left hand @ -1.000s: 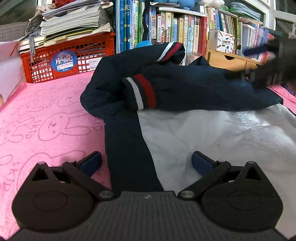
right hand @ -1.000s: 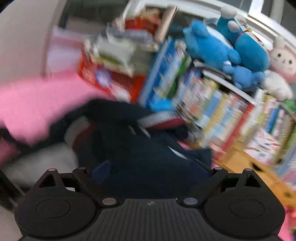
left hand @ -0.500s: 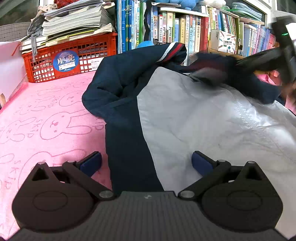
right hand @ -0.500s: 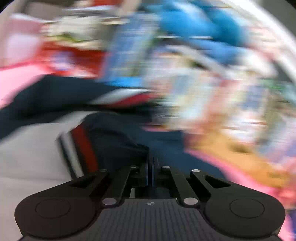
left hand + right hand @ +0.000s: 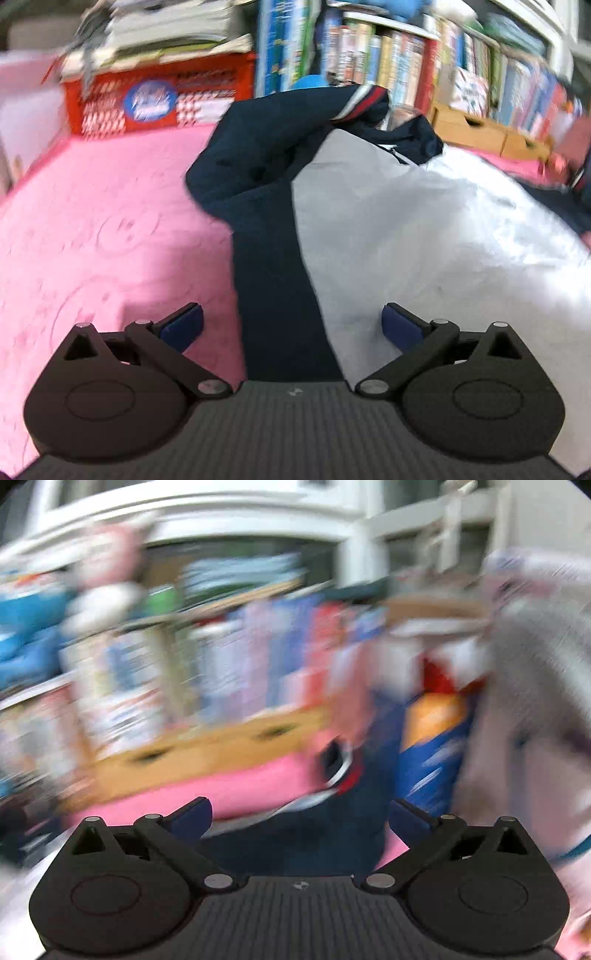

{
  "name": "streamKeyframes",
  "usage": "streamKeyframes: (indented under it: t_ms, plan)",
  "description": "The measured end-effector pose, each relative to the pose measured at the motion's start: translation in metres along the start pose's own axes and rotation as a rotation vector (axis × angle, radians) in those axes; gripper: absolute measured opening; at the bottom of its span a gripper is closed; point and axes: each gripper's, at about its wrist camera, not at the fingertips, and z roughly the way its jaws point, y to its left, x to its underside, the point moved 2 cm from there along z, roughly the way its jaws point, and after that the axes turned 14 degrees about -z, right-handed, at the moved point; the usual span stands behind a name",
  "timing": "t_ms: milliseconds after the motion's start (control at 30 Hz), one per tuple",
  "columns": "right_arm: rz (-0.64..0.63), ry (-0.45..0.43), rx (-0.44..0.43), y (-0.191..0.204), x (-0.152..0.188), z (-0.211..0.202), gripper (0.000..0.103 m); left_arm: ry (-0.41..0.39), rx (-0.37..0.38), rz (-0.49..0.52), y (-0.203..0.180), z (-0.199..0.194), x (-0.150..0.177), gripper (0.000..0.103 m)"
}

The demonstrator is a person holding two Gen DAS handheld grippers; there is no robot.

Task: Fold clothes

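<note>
No legible text, crate sticker blurred

The left tool, jaws spread wide, hovers over a navy-and-white jacket on a pink towel.

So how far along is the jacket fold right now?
Early on. Done: the jacket lies spread on the pink towel, white panel up, one striped-cuff sleeve flung toward the books. In hand: nothing; the left hand-held gripper hovers open over the hem, and the right hand-held gripper is open too, its view badly blurred. Left: sleeves in, then fold the body.
</note>
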Motion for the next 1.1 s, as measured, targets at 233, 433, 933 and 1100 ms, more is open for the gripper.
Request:
streamKeyframes:
  t_ms: [233, 433, 933, 1100]
  plan:
    - [-0.048, 0.138, -0.391, 0.07, 0.091, 0.004, 0.1, 0.052, 0.037, -0.099, 0.019, 0.004, -0.013, 0.103]
    - [-0.091, 0.178, -0.431, 0.098, 0.123, 0.008, 0.094, 0.054, 0.089, -0.02, -0.003, 0.013, -0.005, 0.103]
    - [-0.096, 0.011, -0.382, 0.091, 0.125, -0.07, 0.005, -0.005, 0.12, 0.067, -0.022, -0.056, 0.004, 0.004]
    - [-0.109, 0.028, -0.348, 0.058, 0.136, -0.104, 0.01, 0.028, 0.079, 0.14, -0.015, -0.068, 0.02, 0.013]
